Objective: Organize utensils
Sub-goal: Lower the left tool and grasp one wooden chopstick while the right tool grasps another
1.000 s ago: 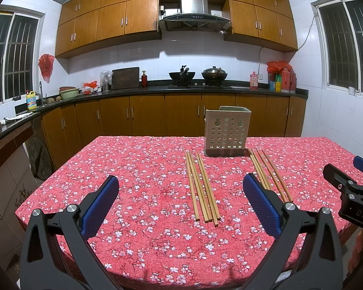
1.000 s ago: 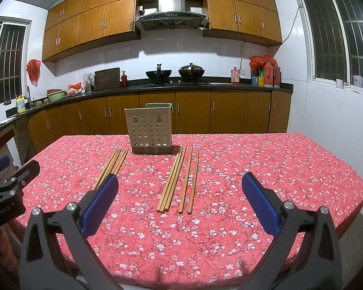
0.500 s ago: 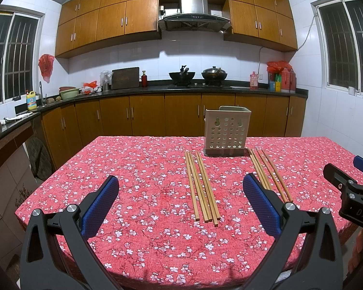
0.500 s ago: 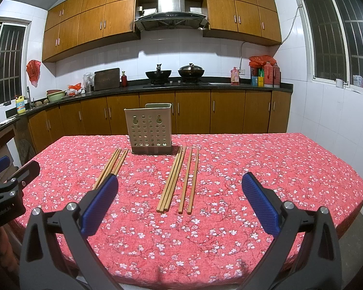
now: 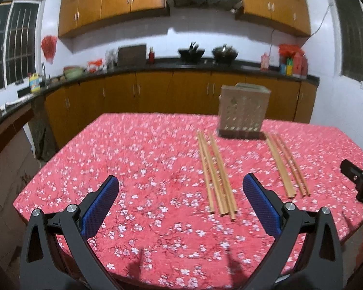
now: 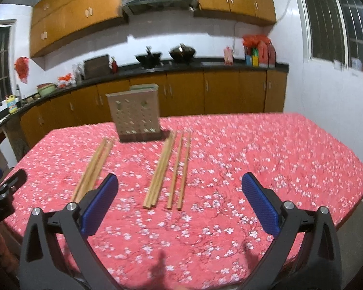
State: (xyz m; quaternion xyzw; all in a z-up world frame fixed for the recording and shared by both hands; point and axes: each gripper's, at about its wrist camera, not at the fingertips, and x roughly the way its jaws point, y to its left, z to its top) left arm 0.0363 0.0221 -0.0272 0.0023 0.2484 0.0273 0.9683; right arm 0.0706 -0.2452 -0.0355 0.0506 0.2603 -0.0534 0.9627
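Two bundles: wooden chopsticks on the red floral tablecloth [image 5: 138, 159], lying lengthwise toward the holder.
Left bundle [image 5: 216, 176]: ahead of the left gripper [image 5: 181, 195], its near ends between the blue pads but closer to the right one.
Right bundle [image 6: 168, 169]: ahead of the right gripper [image 6: 180, 193], nearer its left pad.
Holder [image 5: 243, 110]: perforated, upright, at the chopsticks' far ends, between the bundles.
Left tongs: spread wide, holding nothing, above the cloth.
Right tongs: spread wide, holding nothing.
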